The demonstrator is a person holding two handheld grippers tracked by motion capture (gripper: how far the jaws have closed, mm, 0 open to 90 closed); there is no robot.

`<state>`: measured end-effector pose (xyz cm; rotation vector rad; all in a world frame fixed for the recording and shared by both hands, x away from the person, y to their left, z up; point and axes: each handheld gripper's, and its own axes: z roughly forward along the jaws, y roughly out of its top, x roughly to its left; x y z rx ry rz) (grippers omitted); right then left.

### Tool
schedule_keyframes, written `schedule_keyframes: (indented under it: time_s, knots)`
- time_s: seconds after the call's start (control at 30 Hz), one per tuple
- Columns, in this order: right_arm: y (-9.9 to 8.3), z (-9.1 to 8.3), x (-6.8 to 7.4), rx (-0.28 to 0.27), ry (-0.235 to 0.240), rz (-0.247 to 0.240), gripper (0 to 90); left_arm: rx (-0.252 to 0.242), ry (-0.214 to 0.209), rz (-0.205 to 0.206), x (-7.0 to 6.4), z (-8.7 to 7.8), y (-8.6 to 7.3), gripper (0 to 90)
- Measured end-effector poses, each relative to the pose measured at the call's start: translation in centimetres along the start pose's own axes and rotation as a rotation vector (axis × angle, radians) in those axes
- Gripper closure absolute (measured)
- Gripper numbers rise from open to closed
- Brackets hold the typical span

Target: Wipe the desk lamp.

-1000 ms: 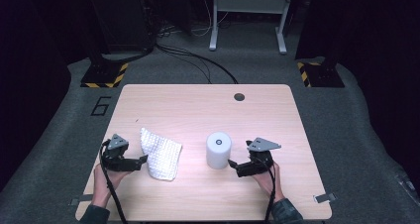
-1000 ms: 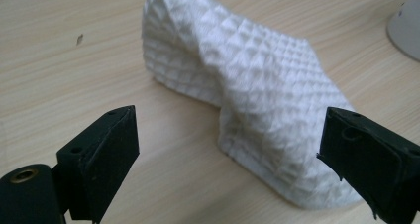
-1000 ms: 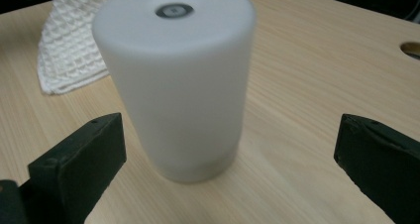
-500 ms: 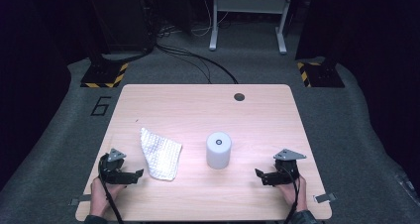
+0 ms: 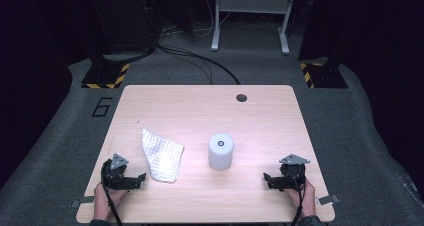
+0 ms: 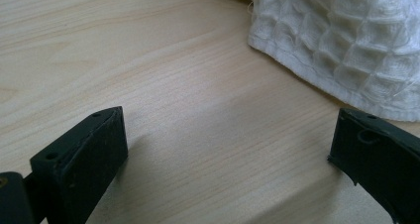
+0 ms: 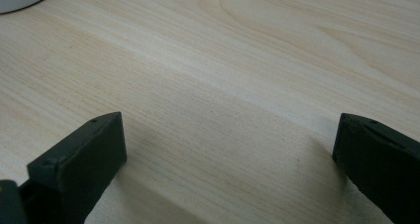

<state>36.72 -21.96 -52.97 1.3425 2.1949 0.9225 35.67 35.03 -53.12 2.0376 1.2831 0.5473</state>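
left gripper (image 5: 141,178): lower left of the high view, jaws spread wide, nothing in them
cloth (image 5: 161,157): white waffle rag, just beside those jaws, flat on the table (image 5: 200,106)
right gripper (image 5: 266,179): lower right, jaws wide too, empty
white cylinder (image 5: 220,151): upright mid-frame, between cloth and right gripper

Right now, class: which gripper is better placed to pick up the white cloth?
Left. The left gripper sits open right beside the white cloth; the right gripper lies beyond the white cylinder.
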Motion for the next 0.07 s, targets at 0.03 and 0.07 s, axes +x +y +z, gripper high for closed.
schedule_keyframes:
  time_s: [0.03,0.07]
  knots:
    - [-0.01,0.02,0.01,-0.004,-0.001,0.001,0.0,0.002,-0.004,0.005,0.03,-0.02,0.01,0.9]
    - [-0.01,0.02,0.01,-0.004,-0.001,0.001,0.0,0.001,-0.004,0.002,0.00,-0.01,0.00,0.9]
